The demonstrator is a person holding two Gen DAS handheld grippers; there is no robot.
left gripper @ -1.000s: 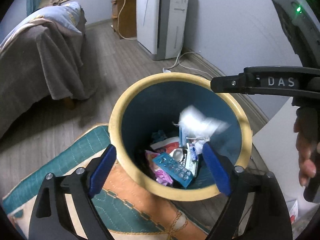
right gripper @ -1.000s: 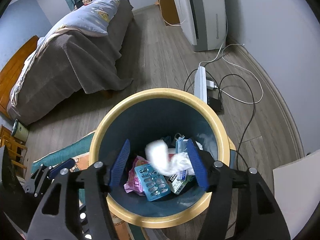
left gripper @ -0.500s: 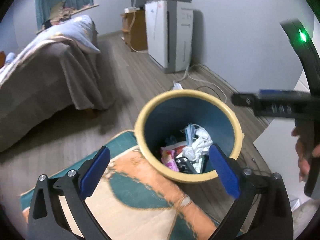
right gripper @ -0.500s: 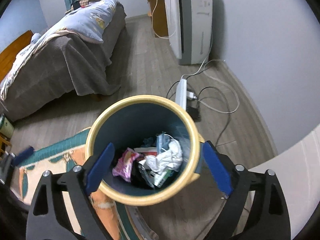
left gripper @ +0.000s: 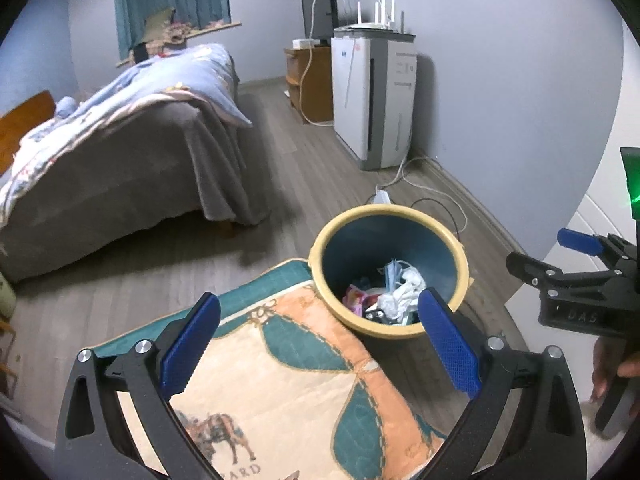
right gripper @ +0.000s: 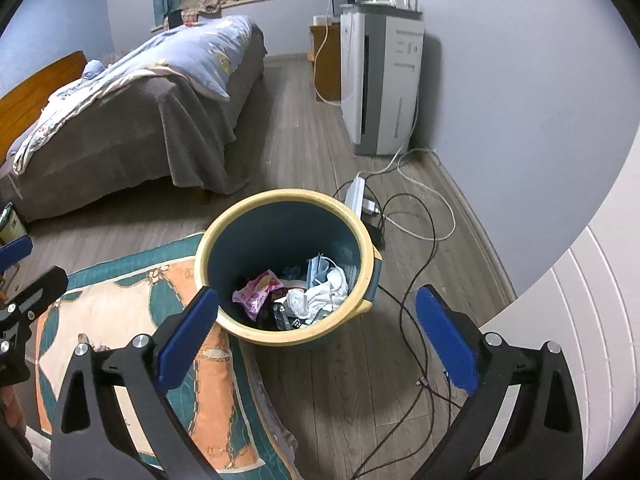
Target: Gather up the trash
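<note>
Grey plank flooring surrounds the round blue bin with a yellow rim point(right gripper: 362, 236), crumpled white tissue point(right gripper: 320, 294) already inside. My right gripper point(right gripper: 316, 328), its jaws just opened, and left gripper point(left gripper: 318, 342) both gape empty above it; I should scan beside the bin for more litter.

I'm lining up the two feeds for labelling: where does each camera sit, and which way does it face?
Left wrist: on the left gripper, angled down at the rug and trash bin; its open blue fingers, the right gripper and a hand show.
Right wrist: on the right gripper, angled down over the trash bin; its open fingers and the left gripper's tip show.
Shared: bin, rug, bed, air purifier.
</note>
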